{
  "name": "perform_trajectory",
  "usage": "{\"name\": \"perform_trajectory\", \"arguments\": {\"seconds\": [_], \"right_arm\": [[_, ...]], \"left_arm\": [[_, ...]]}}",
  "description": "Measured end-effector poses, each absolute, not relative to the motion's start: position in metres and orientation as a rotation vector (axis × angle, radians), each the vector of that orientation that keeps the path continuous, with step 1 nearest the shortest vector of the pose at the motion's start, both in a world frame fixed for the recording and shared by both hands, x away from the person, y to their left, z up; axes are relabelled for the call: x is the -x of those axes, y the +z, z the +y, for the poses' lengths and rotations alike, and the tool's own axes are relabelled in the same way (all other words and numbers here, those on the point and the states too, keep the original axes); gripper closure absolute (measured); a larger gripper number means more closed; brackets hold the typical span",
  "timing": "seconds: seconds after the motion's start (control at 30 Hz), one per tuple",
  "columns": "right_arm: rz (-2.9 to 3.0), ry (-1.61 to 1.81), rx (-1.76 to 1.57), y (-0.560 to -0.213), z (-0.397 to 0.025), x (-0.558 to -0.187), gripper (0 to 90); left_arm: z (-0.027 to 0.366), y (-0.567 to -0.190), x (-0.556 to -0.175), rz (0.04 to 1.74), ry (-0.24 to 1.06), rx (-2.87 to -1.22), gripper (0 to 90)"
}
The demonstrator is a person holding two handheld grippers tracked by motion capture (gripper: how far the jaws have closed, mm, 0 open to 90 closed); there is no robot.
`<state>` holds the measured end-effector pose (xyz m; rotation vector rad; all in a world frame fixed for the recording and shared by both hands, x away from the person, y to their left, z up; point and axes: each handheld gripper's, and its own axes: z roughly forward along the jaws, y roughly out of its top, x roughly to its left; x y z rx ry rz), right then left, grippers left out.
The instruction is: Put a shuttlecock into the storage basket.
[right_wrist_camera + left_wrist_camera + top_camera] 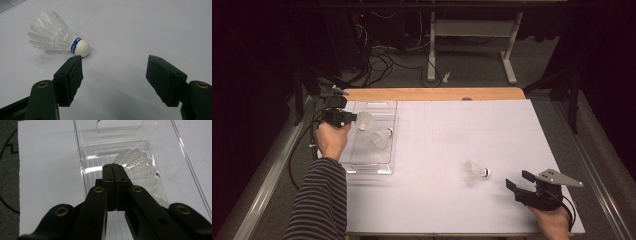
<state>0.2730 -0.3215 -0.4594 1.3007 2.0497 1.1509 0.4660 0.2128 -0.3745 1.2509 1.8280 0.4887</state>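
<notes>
A white shuttlecock [474, 171] with a blue band lies on its side on the white table sheet, right of centre. In the right gripper view the shuttlecock [60, 37] has its cork just beyond the left jaw. My right gripper [518, 180] [115, 65] stands open a short way to its right, nothing between the jaws. My left gripper [352, 118] [115, 171] is over the clear plastic tray [362, 170], jaws shut on the feather edge of a second shuttlecock [364, 120] [141, 173]. A third shuttlecock [382, 138] lies inside the tray.
The clear tray [77, 145] sits at the table's left side, its handle cut-out at the far end. A wooden strip [432, 94] runs along the far edge. Cables and a desk frame [472, 30] are on the floor beyond.
</notes>
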Motion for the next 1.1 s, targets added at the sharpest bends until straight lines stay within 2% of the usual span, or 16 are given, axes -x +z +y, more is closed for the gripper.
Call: {"name": "perform_trajectory", "arguments": {"seconds": [0.2,0.43,1.1], "right_arm": [[2.049,1.152,-1.3,-0.459,-0.322,-0.273,30.4],[2.049,1.152,-1.303,-0.459,-0.321,-0.273,30.5],[2.048,1.153,-1.299,-0.459,-0.321,-0.273,30.5]], "left_arm": [[0.212,-0.376,-0.467,1.832,0.495,-1.246,88.5],[0.209,-0.374,-0.465,1.784,0.498,-1.245,73.6],[0.2,-0.373,-0.454,1.73,0.477,-1.259,56.5]]}}
